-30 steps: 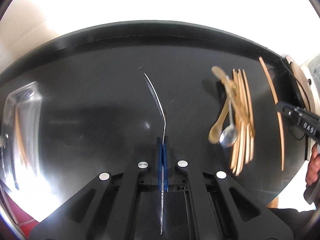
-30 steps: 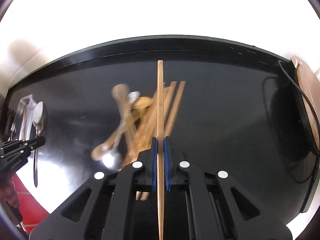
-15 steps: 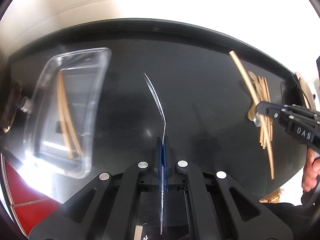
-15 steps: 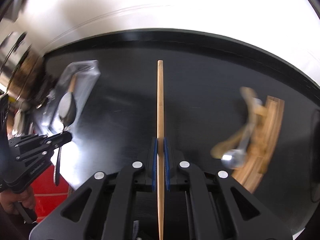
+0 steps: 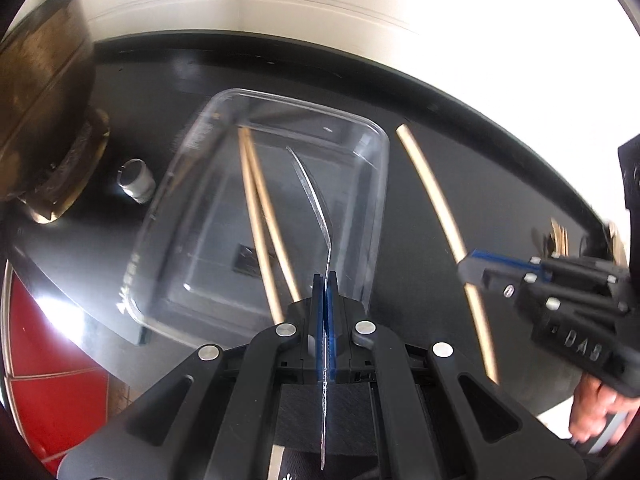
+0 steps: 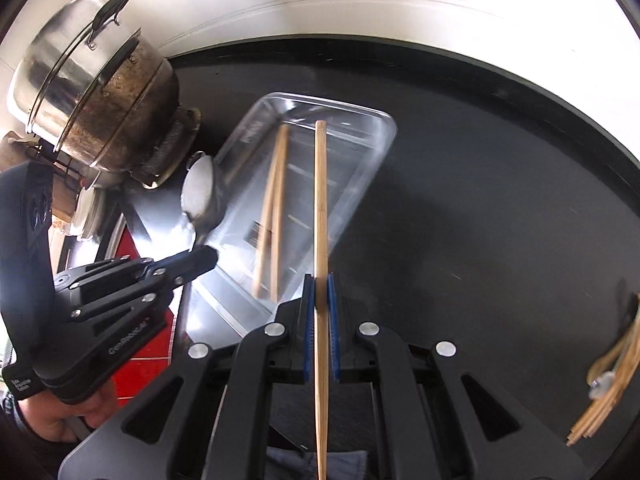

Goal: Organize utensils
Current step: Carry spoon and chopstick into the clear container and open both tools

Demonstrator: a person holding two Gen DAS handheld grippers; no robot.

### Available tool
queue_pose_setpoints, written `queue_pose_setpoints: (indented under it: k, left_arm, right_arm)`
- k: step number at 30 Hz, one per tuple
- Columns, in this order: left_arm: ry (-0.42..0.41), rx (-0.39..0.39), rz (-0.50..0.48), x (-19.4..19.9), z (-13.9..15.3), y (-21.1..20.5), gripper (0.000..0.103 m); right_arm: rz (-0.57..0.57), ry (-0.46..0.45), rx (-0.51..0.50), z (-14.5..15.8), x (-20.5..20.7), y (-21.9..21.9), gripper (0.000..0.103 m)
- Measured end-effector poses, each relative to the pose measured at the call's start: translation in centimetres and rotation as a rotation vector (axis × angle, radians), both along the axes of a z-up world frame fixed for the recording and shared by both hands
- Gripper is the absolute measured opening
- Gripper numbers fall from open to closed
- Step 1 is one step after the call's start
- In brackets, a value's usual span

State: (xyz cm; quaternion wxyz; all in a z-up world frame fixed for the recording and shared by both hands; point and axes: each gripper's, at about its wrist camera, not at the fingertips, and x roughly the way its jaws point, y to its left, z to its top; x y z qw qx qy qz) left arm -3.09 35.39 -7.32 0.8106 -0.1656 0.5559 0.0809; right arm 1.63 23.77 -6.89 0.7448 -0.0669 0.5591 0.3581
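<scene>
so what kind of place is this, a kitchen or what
Most likely a home kitchen: a stained steel pot with a lid stands on a glossy black cooktop, beside a clear glass dish holding chopsticks, with more utensils piled nearby.

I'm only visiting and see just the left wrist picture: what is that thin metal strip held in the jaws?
Observer: A spoon. The right wrist view shows its rounded bowl, sticking out of the left gripper.
Operator: And the wooden stick to my right?
Observer: A chopstick, clamped in the right gripper. Seen along it, its tip lines up with the clear tray.
Operator: Anything left to sort?
Observer: Yes, a heap of wooden utensils with something metal among them, far right.
</scene>
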Motion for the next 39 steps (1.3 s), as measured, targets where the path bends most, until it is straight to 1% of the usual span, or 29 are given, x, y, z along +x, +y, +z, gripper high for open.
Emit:
queue_pose_setpoints:
  k: [3, 6, 9, 13, 22, 28, 30, 31, 32, 33, 34, 35, 36, 39]
  left_arm:
    - [-0.007, -0.015, 0.021, 1.1, -0.1, 2.0, 0.001]
    - [-0.01, -0.061, 0.046, 2.4, -0.7, 3.6, 0.001]
    - [-0.007, -0.097, 0.069, 3.3, -1.4, 4.9, 0.001]
    - [0.009, -0.114, 0.087, 4.1, -2.4, 6.2, 0.001]
    - [0.051, -0.117, 0.097, 5.5, -4.6, 8.1, 0.001]
    - [0.074, -0.112, 0.081, 5.7, -5.7, 8.4, 0.001]
    - [0.076, -0.115, 0.085, 5.5, -6.0, 8.6, 0.003]
    - [0.083, -0.113, 0.091, 5.4, -6.1, 8.7, 0.01]
    - [0.086, -0.11, 0.097, 5.1, -6.1, 8.8, 0.034]
    - [0.08, -0.104, 0.106, 5.0, -6.1, 8.9, 0.054]
    - [0.065, -0.092, 0.116, 4.7, -5.7, 9.0, 0.081]
    - [0.042, -0.072, 0.129, 4.3, -5.3, 9.1, 0.082]
    - [0.025, -0.056, 0.137, 3.9, -4.9, 9.2, 0.082]
    - [0.023, -0.067, 0.151, 3.2, -4.7, 9.4, 0.082]
  right_arm:
    - [0.005, 0.013, -0.006, -0.3, 1.0, 2.8, 0.008]
    - [-0.011, 0.059, 0.0, -1.3, 2.5, 5.3, 0.008]
    - [-0.024, 0.089, 0.002, -2.2, 3.7, 6.8, 0.008]
    - [-0.041, 0.111, -0.012, -3.4, 5.4, 8.6, 0.008]
    - [-0.026, 0.134, -0.036, -5.0, 6.7, 10.5, 0.008]
    - [-0.025, 0.158, -0.022, -5.5, 7.5, 11.0, 0.008]
    - [-0.028, 0.173, -0.016, -5.6, 7.8, 11.1, 0.008]
    - [-0.034, 0.184, -0.016, -5.7, 8.0, 11.0, 0.009]
    - [-0.045, 0.182, -0.014, -5.6, 8.1, 10.8, 0.02]
    - [-0.062, 0.175, -0.01, -5.5, 8.3, 10.4, 0.05]
    - [-0.074, 0.164, -0.005, -5.2, 8.4, 10.2, 0.064]
    - [-0.098, 0.133, 0.01, -4.6, 8.5, 9.5, 0.07]
    - [-0.101, 0.12, 0.014, -4.4, 8.5, 9.3, 0.07]
    - [-0.11, 0.102, 0.024, -3.6, 8.6, 8.5, 0.07]
